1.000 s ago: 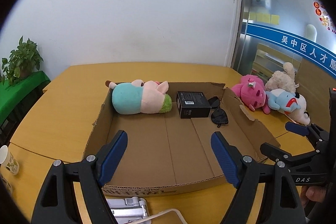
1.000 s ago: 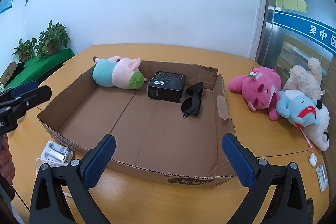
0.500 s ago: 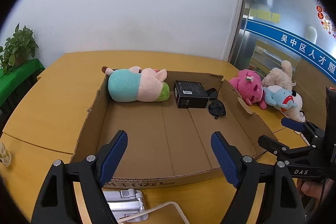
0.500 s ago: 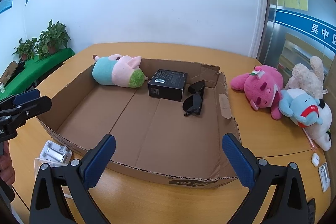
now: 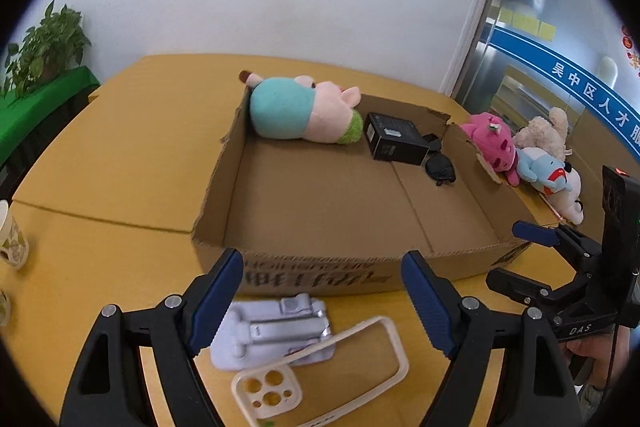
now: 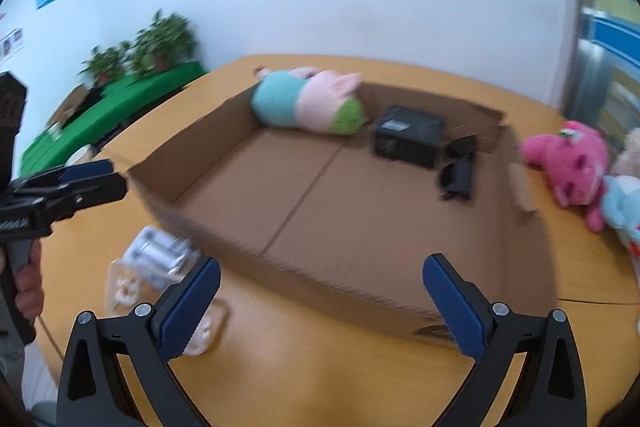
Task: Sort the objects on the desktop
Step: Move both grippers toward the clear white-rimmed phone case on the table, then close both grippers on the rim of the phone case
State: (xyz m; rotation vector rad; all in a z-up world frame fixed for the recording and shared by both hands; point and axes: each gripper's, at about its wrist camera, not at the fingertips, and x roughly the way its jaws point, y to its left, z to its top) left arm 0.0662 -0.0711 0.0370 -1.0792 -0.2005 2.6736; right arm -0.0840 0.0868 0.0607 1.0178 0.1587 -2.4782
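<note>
A shallow cardboard box (image 5: 320, 275) (image 6: 280, 267) lies on the yellow table. Inside at its far end are a teal-and-pink plush pig (image 5: 304, 115) (image 6: 308, 103), a black box (image 5: 394, 137) (image 6: 408, 137) and black sunglasses (image 5: 440, 167) (image 6: 460, 173). My left gripper (image 5: 322, 301) is open and empty, above a silver phone stand (image 5: 272, 331) (image 6: 160, 259) and a cream phone case (image 5: 320, 371) in front of the box. My right gripper (image 6: 320, 303) is open and empty at the box's near edge; it also shows in the left wrist view (image 5: 532, 239).
A pink plush (image 5: 492, 143) (image 6: 572, 159), a blue-and-white plush (image 5: 548, 175) and a beige plush (image 5: 548, 131) lie right of the box. A paper cup (image 5: 10, 239) stands at the table's left edge. Potted plants (image 6: 160, 43) stand on a green table to the left.
Both grippers have pulled back toward the near side of the table. The left wrist view has tilted down, and the phone stand and case now sit between its fingers. The right wrist view has swung left.
</note>
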